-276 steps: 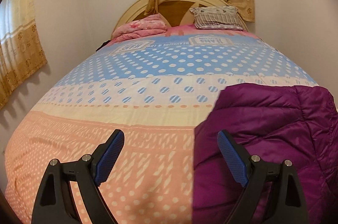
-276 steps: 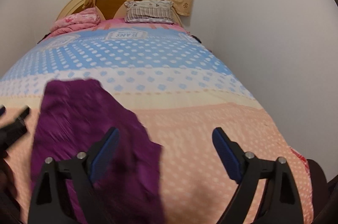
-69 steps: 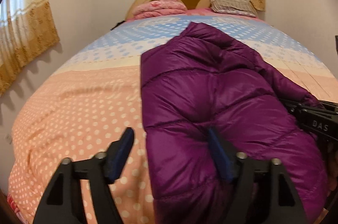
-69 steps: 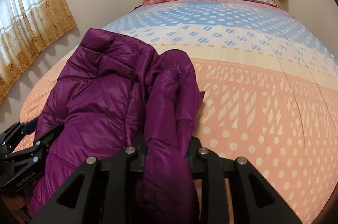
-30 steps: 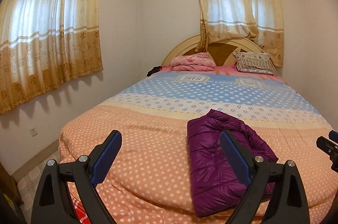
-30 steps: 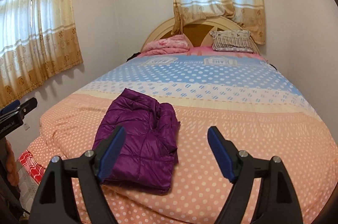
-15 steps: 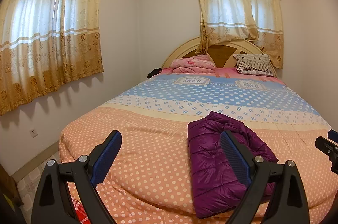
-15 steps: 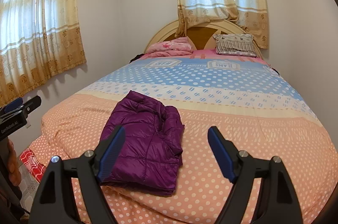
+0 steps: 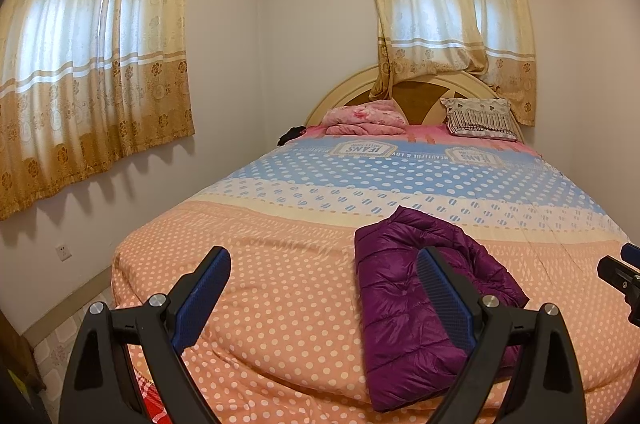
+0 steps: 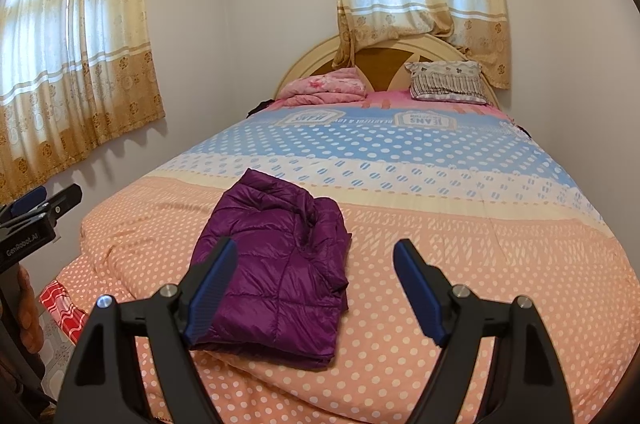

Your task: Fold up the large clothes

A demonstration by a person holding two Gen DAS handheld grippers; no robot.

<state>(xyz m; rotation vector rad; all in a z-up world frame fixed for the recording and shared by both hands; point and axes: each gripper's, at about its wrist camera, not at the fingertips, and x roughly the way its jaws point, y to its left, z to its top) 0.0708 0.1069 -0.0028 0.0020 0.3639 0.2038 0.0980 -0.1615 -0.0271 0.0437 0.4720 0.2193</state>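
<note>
From the right wrist view, the left gripper (image 10: pixel 44 201) sits at nine o'clock, its opening unclear here; its own view shows the jaws wide and empty. The folded purple jacket (image 10: pixel 276 272) lies at six o'clock on the bed (image 10: pixel 480 264). The right gripper (image 10: pixel 314 288) hangs wide open, empty.

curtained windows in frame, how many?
2. One curtained window is on the left side wall; the other curtained window is on the far wall above the headboard. Walls outside these views could hold more.
</note>
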